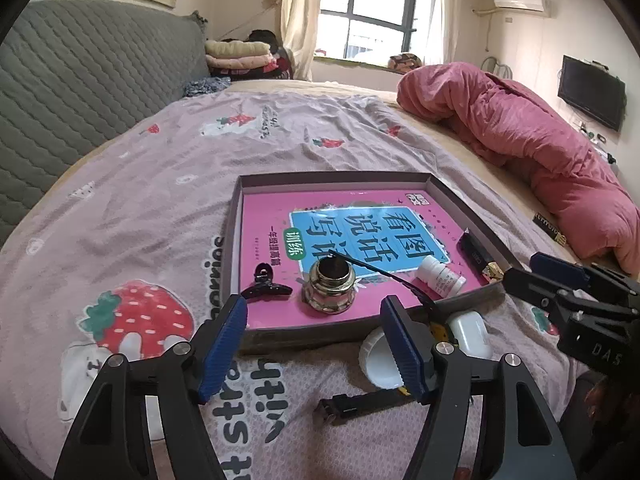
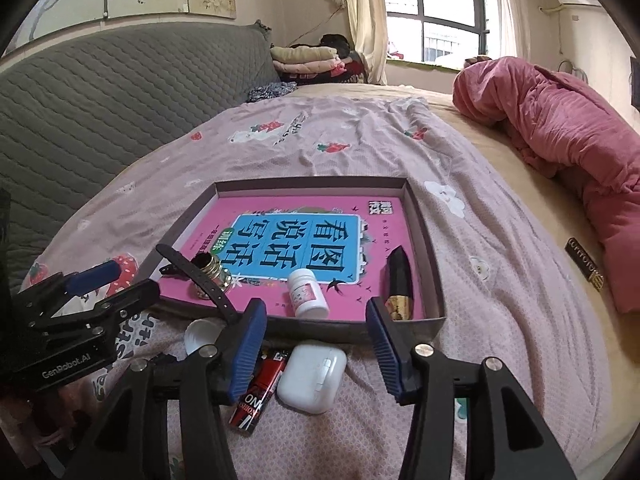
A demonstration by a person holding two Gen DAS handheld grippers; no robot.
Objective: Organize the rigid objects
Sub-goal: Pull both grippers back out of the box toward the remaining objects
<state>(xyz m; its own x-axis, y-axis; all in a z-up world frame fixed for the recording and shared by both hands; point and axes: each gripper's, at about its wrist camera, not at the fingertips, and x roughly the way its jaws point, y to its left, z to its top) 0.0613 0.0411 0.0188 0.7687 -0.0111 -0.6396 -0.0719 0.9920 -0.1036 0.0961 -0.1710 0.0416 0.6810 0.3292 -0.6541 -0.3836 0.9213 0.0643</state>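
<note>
A shallow grey box (image 1: 236,216) on the bed holds a pink book (image 1: 360,224), a gold-necked glass jar (image 1: 329,286), a black hair claw (image 1: 266,286), a white pill bottle (image 1: 442,278) and a black-and-gold tube (image 2: 398,280). A black watch strap (image 2: 200,280) leans over the box's near wall. In front of the box lie a white earbud case (image 2: 312,378), a red lighter (image 2: 260,392) and a white lid (image 1: 378,360). My left gripper (image 1: 314,302) hovers open before the jar, holding nothing. My right gripper (image 2: 316,306) is open above the earbud case, its pads off it.
A rolled pink quilt (image 1: 540,152) lies along the bed's right side. A grey padded headboard (image 1: 80,80) stands on the left, with folded clothes (image 1: 240,56) at the far end. The strawberry-print sheet (image 1: 160,184) spreads around the box.
</note>
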